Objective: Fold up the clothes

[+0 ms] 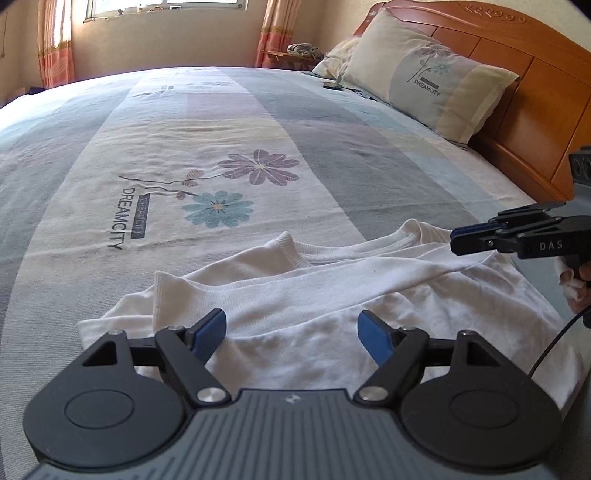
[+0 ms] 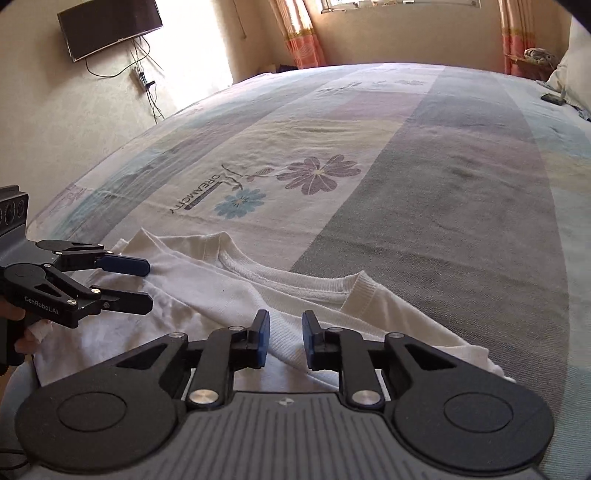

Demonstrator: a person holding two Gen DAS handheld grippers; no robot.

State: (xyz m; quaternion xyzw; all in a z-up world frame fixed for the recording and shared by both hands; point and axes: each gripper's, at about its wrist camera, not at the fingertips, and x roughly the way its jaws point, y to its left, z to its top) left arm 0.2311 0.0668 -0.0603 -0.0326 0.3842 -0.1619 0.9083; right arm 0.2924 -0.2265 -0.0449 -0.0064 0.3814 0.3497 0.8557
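A white long-sleeved top (image 1: 332,295) lies flat on the near edge of a bed (image 1: 332,155), its ribbed neckline (image 2: 295,280) turned toward the middle of the mattress. One sleeve (image 2: 280,325) is folded across the chest on a slant, with its ribbed cuff (image 1: 166,291) resting near the garment's left side in the left wrist view. The bed sheet carries pastel stripes, a purple flower (image 1: 258,168), a blue flower (image 1: 218,208) and the printed word DREAMCITY.

The left gripper (image 1: 293,334) hovers over the lower part of the top with its blue-padded jaws spread wide; nothing lies between them, and the pads are clear of the cloth. The right gripper (image 2: 284,338) hangs over the folded sleeve near the right shoulder. Its jaws stand apart by a narrow gap, with the sleeve seen through that gap beneath them; the pads press on nothing. In the left wrist view the same gripper comes in from the right edge, just above the shoulder fabric, with part of a hand (image 1: 576,288) behind it.

Two pillows (image 1: 424,74) lean against a wooden headboard (image 1: 535,92), and a small dark object (image 1: 331,86) lies on the sheet in front of them. A dark screen (image 2: 110,26) hangs on the wall beyond the foot side, with cables trailing below. Orange curtains (image 2: 306,33) flank a bright window (image 1: 162,5).
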